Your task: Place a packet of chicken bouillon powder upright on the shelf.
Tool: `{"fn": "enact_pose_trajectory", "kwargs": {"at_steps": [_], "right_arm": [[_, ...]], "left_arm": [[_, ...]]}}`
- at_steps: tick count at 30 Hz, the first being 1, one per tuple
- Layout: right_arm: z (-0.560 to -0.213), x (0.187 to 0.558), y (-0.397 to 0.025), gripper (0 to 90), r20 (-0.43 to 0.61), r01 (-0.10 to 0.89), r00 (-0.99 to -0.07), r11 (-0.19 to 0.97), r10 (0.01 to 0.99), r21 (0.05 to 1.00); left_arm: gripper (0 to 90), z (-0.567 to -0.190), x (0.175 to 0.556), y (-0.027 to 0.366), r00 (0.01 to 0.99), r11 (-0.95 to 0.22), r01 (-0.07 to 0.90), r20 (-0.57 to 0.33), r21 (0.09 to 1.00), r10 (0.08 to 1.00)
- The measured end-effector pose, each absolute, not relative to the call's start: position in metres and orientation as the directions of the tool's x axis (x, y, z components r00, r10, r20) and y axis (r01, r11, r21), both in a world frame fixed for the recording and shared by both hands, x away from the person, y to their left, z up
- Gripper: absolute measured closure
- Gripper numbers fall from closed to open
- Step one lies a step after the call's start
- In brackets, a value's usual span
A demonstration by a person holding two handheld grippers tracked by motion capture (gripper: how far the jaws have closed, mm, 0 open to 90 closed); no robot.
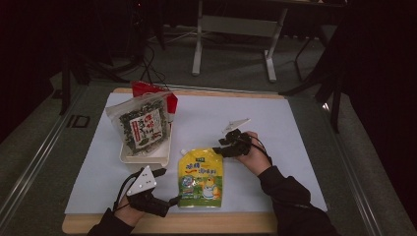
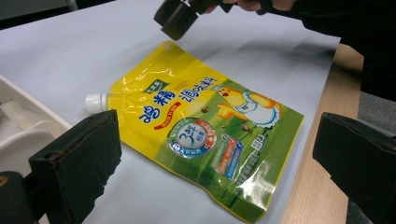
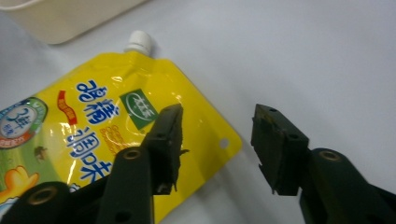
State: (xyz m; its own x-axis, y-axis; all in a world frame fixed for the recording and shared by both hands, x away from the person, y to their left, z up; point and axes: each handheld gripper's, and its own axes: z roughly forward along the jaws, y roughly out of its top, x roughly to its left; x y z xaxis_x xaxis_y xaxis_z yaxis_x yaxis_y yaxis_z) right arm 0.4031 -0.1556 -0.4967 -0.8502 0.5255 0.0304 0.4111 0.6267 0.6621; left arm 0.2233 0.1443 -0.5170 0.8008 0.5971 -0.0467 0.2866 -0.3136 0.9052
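The yellow spouted pouch (image 1: pixel 200 178) lies flat near the tabletop's front edge. The right gripper (image 3: pixel 217 140) hovers at its punched top corner, jaws apart and empty, probably lining up a pinch. The left gripper (image 1: pixel 169 200), wide open, waits by its bottom corner.

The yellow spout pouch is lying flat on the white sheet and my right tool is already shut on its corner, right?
Not quite. The yellow spout pouch does lie flat on the white sheet, but the right tool is open, poised over the corner, as the right gripper view shows.
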Motion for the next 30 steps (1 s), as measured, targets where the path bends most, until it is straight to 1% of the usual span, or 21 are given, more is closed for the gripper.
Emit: {"fn": "enact_pose_trajectory", "kwargs": {"at_steps": [5, 8, 9, 11, 13, 16, 17, 21, 23, 25, 26, 28, 30], "right_arm": [[-0.506, 0.411, -0.159, 44.3, 0.077, 0.456, -0.837, 0.614, 0.541, 0.644], [-0.511, 0.417, -0.157, 42.1, 0.098, 0.482, -0.831, 0.622, 0.547, 0.617], [-0.513, 0.419, -0.156, 42.1, 0.102, 0.492, -0.825, 0.619, 0.555, 0.612], [-0.516, 0.424, -0.156, 41.2, 0.151, 0.521, -0.819, 0.607, 0.553, 0.6], [-0.519, 0.427, -0.156, 41.2, 0.168, 0.54, -0.812, 0.608, 0.559, 0.583], [-0.523, 0.43, -0.158, 42.1, 0.212, 0.561, -0.81, 0.617, 0.548, 0.552], [-0.525, 0.43, -0.158, 43.8, 0.23, 0.57, -0.808, 0.62, 0.542, 0.539], [-0.527, 0.428, -0.157, 53.2, 0.268, 0.554, -0.829, 0.656, 0.491, 0.513], [-0.527, 0.426, -0.154, 60.6, 0.295, 0.558, -0.829, 0.661, 0.475, 0.502], [-0.527, 0.425, -0.151, 72.7, 0.308, 0.56, -0.828, 0.667, 0.468, 0.491], [-0.526, 0.423, -0.149, 76.7, 0.312, 0.553, -0.833, 0.674, 0.457, 0.49], [-0.522, 0.42, -0.145, 87.6, 0.291, 0.544, -0.839, 0.68, 0.46, 0.492], [-0.516, 0.414, -0.141, 89.5, 0.252, 0.517, -0.854, 0.694, 0.454, 0.502]], "left_arm": [[2.3, -0.517, 0.224, 0.145, 0.802, -0.318, 0.288, -0.046, 0.903, 0.596], [2.3, -0.518, 0.224, 0.145, 0.801, -0.317, 0.291, -0.049, 0.903, 0.597], [2.3, -0.518, 0.225, 0.145, 0.801, -0.316, 0.292, -0.05, 0.903, 0.597], [2.3, -0.518, 0.225, 0.145, 0.8, -0.315, 0.293, -0.051, 0.903, 0.597], [2.3, -0.519, 0.225, 0.145, 0.799, -0.312, 0.295, -0.054, 0.903, 0.598], [2.3, -0.519, 0.226, 0.146, 0.799, -0.314, 0.297, -0.055, 0.902, 0.598], [2.3, -0.52, 0.226, 0.146, 0.8, -0.314, 0.297, -0.055, 0.902, 0.598], [2.3, -0.52, 0.226, 0.145, 0.799, -0.314, 0.299, -0.056, 0.901, 0.599], [2.3, -0.52, 0.226, 0.145, 0.799, -0.313, 0.299, -0.057, 0.901, 0.599], [2.3, -0.52, 0.226, 0.145, 0.799, -0.315, 0.299, -0.056, 0.901, 0.599], [2.3, -0.52, 0.226, 0.145, 0.799, -0.314, 0.299, -0.057, 0.901, 0.598], [2.3, -0.52, 0.226, 0.145, 0.799, -0.315, 0.298, -0.056, 0.901, 0.598], [2.3, -0.519, 0.226, 0.145, 0.799, -0.311, 0.297, -0.057, 0.903, 0.598]]}}
